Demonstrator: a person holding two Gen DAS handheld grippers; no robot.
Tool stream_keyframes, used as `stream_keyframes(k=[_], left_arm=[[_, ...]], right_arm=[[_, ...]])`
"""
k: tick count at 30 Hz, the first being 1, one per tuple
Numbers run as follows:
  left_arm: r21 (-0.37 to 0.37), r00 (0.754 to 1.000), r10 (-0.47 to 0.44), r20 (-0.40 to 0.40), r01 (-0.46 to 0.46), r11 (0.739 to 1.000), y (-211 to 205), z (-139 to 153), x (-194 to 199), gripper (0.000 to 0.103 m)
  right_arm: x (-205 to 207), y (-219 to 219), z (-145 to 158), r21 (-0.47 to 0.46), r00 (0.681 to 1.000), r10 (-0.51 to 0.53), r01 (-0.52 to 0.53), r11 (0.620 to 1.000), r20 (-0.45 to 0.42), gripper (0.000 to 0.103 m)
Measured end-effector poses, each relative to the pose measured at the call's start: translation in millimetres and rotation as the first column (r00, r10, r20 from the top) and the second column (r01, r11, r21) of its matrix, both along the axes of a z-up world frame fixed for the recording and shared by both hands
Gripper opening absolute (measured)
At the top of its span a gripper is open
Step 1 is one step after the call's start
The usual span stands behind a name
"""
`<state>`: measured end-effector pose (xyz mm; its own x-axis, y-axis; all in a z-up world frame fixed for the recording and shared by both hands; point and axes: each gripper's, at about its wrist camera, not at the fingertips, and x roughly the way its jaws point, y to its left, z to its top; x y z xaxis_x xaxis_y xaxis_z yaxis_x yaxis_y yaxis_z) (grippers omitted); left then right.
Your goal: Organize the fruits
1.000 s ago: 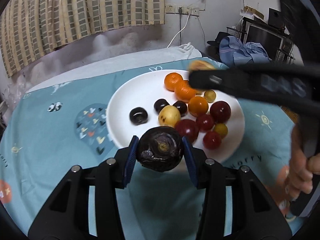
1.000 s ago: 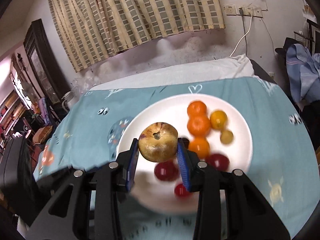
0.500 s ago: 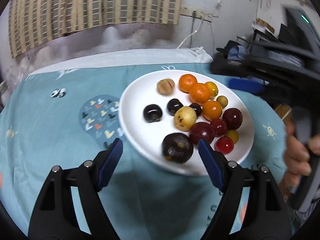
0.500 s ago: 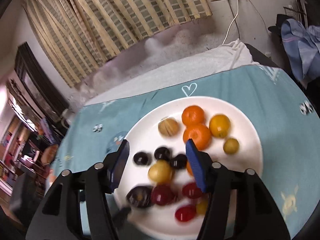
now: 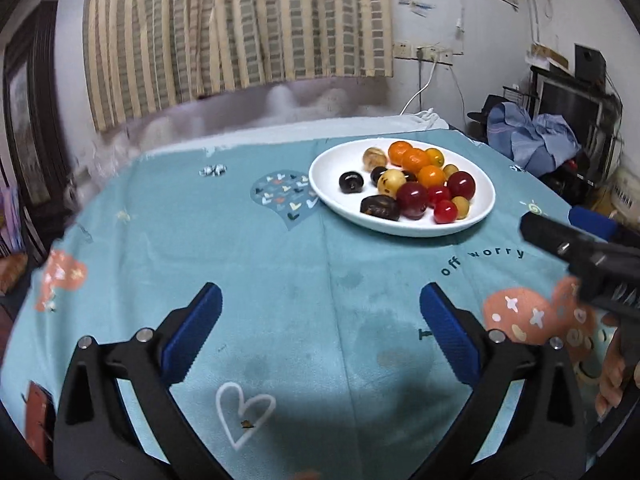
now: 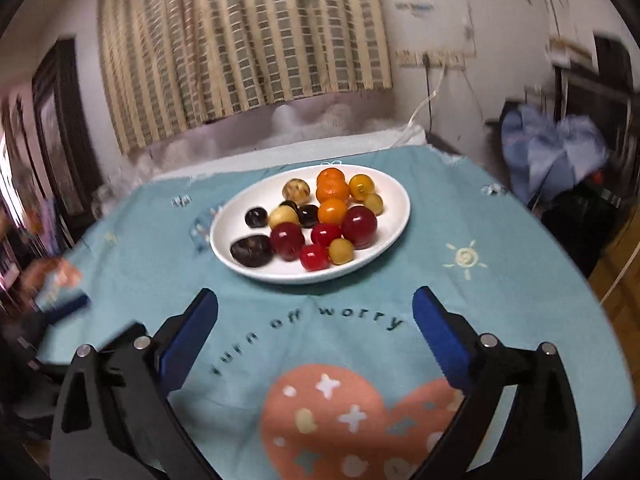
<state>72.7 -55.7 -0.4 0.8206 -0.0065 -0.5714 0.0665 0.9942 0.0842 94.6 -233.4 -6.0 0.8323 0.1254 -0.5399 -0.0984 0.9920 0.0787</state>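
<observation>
A white plate on the teal tablecloth holds several fruits: orange ones at the back, red ones in front, dark ones on the left and a tan one. My left gripper is open and empty, low over the cloth, well short of the plate. My right gripper is open and empty, just in front of the plate.
The teal cloth with printed hearts and words covers the round table. The right gripper's black body crosses the right edge of the left wrist view. Blue clothes and a shelf stand at the far right. A striped curtain hangs behind.
Both grippers let go of their fruits onto the plate, opened wide and pulled back toward me. The dark fruit and the tan fruit now lie on the plate.
</observation>
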Motion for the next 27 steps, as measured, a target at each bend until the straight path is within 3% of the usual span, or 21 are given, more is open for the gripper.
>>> stream_keyframes(k=[3, 7, 13, 20, 27], left_arm=[[0.071, 0.999, 0.031, 0.012, -0.031, 0.997, -8, 1, 5, 0.101], [0.146, 0.999, 0.033, 0.004, -0.034, 0.989, -14, -4, 11, 0.101], [0.066, 0.999, 0.005, -0.037, -0.002, 0.998, -8, 0, 10, 0.101], [0.078, 1.0, 0.012, -0.002, -0.012, 0.997, -16, 9, -2, 0.101], [0.035, 1.0, 0.002, -0.003, -0.002, 0.999, -15, 16, -8, 0.101]], right_arm=[[5, -1, -4, -0.047, 1.0, -0.026, 0.025, 0.999, -0.015, 0.102], [7, -7, -9, -0.015, 0.998, -0.031, 0.03, 0.999, -0.057, 0.102], [-5, -10, -12, -0.01, 0.998, -0.039, 0.038, 0.999, -0.053, 0.102], [-8, -15, -15, 0.049, 0.996, -0.035, 0.039, 0.998, -0.081, 0.102], [-10, -12, -15, 0.051, 0.995, -0.024, 0.029, 0.998, -0.093, 0.102]])
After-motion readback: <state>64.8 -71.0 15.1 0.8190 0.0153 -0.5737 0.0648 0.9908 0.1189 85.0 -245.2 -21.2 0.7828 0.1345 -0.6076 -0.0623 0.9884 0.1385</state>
